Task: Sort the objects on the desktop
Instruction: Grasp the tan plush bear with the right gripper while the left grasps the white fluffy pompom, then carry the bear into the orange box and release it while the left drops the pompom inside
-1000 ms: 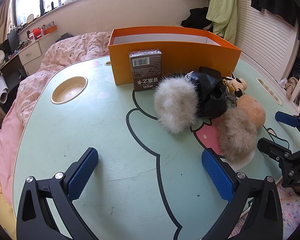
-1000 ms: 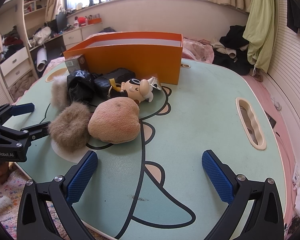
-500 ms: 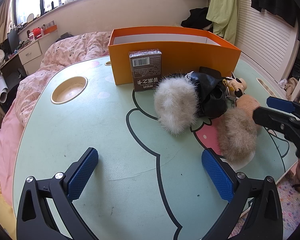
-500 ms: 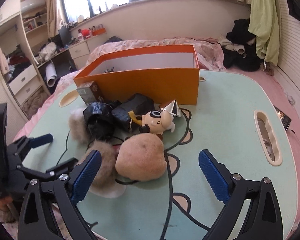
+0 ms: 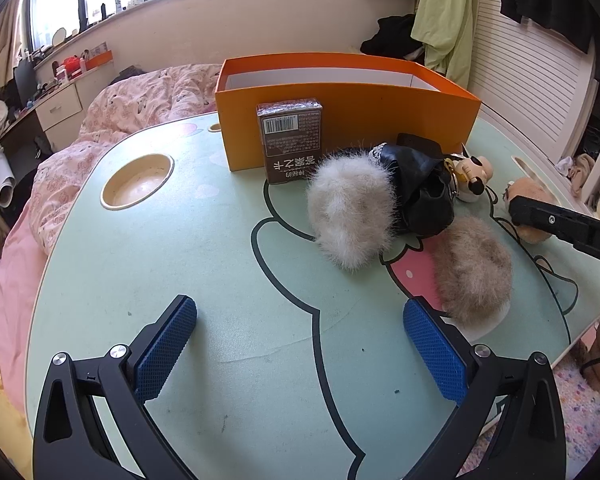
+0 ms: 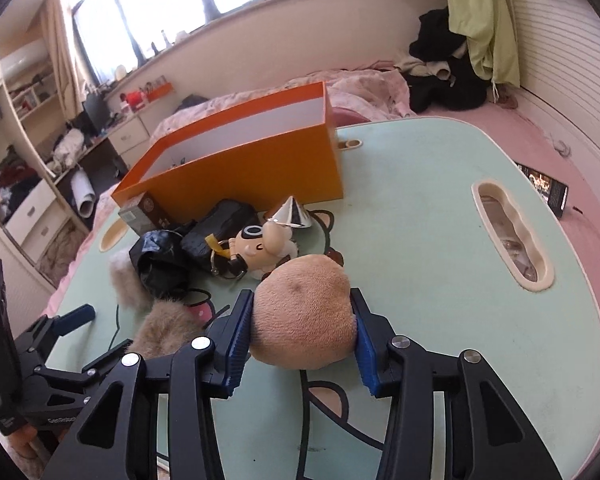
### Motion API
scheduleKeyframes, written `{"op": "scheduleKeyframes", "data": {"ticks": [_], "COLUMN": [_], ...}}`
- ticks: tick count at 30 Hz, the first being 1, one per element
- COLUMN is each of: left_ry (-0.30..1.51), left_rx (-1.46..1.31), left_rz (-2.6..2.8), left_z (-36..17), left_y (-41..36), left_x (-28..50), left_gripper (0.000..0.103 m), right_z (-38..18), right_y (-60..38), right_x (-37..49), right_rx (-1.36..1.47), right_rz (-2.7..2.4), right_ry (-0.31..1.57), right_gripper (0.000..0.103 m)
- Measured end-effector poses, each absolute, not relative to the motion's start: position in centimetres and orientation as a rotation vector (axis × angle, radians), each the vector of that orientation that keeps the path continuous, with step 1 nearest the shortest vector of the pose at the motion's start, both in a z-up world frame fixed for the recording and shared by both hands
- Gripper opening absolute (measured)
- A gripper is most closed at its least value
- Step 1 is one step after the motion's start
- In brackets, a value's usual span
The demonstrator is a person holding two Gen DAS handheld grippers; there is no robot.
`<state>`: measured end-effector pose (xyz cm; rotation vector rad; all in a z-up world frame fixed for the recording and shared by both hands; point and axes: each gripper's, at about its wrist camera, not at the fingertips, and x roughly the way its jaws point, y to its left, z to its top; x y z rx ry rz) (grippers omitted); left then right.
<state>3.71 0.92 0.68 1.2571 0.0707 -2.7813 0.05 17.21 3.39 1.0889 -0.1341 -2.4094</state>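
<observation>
The right tool (image 6: 302, 334) is closing its jaws on the tan plush ball (image 6: 304, 316), and its blue pads are already pressing into the ball's two flanks. The left tool (image 5: 300, 344) is hovering over bare tabletop (image 5: 220, 248) with its jaws wide apart and nothing between them.

The ball is sitting at the near edge of the clutter, just beside a brown fur pom-pom (image 5: 474, 266) and in front of a small cartoon figure keychain (image 6: 260, 246). It is round, short-napped and soft, and it is bulging slightly between the pads, so it is probably going to squash rather than slip.

Beyond it, a black pouch (image 5: 424, 188), a white fur pom-pom (image 5: 350, 212) and a small dark carton (image 5: 291, 140) are crowding against the front wall of the open orange box (image 5: 380, 120).

The step in hand looks like the first pick. Next, the ball needs lifting clear of the keychain and carrying over the box's wall for release inside.
</observation>
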Motion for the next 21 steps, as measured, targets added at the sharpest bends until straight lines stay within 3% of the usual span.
{"op": "scheduleKeyframes", "data": {"ticks": [12,14,16,19,21], "left_ry": [0.189,0.142,0.130,0.143,0.140], "left_rx": [1.222,1.231,1.247,1.296,1.297], "left_rz": [-2.796,-2.797,-2.814,-2.828,-2.836], "left_z": [3.2,3.1,3.0,2.5,2.0], "left_y": [-0.3,0.0,0.2,0.1,0.1], "left_x": [-0.3,-1.0,-1.2,-1.0,-0.3], "left_gripper": [0.100,0.091,0.062,0.029,0.027], "right_z": [3.3,3.3,3.3,3.3,3.3], "right_y": [17.4,17.5,17.6,17.6,17.7], "right_x": [0.5,0.4,0.4,0.4,0.4], "right_rx": [1.101,1.101,1.101,1.101,1.101], "right_rz": [-2.386,-2.385,-2.386,-2.386,-2.385], "right_ry": [-0.120,-0.127,-0.125,-0.125,-0.128], "right_gripper": [0.045,0.045,0.045,0.045,0.045]}}
